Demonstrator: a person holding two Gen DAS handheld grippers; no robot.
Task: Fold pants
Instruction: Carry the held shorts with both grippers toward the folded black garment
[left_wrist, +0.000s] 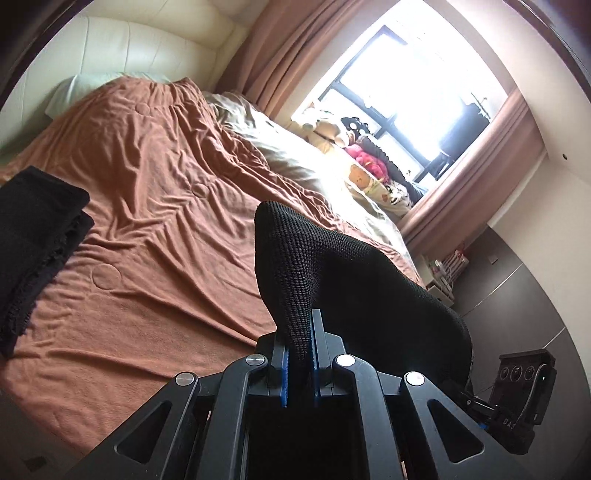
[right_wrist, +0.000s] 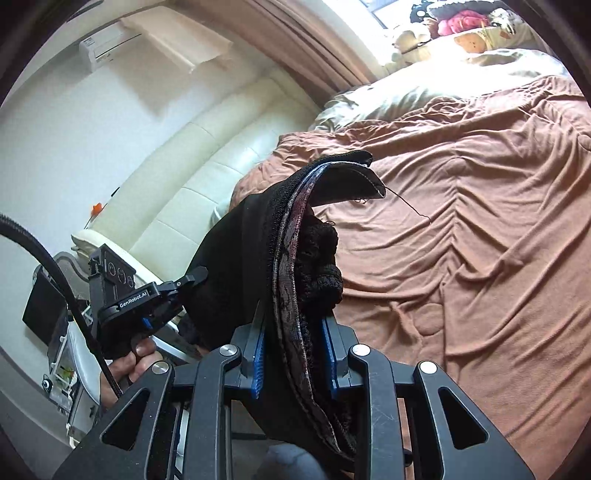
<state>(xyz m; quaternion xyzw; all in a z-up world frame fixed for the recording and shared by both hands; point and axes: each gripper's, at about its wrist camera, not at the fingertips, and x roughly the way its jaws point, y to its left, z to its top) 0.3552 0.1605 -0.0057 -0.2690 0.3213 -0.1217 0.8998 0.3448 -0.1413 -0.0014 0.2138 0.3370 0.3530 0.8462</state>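
Note:
The black knit pants (left_wrist: 325, 266) are held up off the bed by both grippers. My left gripper (left_wrist: 300, 332) is shut on a fold of the black fabric, which rises ahead of the fingers and drapes to the right. My right gripper (right_wrist: 295, 332) is shut on a thick bunch of the pants (right_wrist: 314, 240), with the waistband edge and a loose thread sticking up. In the right wrist view the left gripper's body (right_wrist: 122, 291) and the hand holding it show at the left. The right gripper's body (left_wrist: 524, 387) shows at the lower right of the left wrist view.
A bed with a wrinkled brown blanket (left_wrist: 155, 192) lies ahead. A folded black garment (left_wrist: 33, 236) lies on its left edge. Cream duvet (left_wrist: 295, 155), stuffed toys (left_wrist: 332, 129), a window and pink curtains (left_wrist: 295, 44) are behind. A padded cream headboard (right_wrist: 207, 155) lies left.

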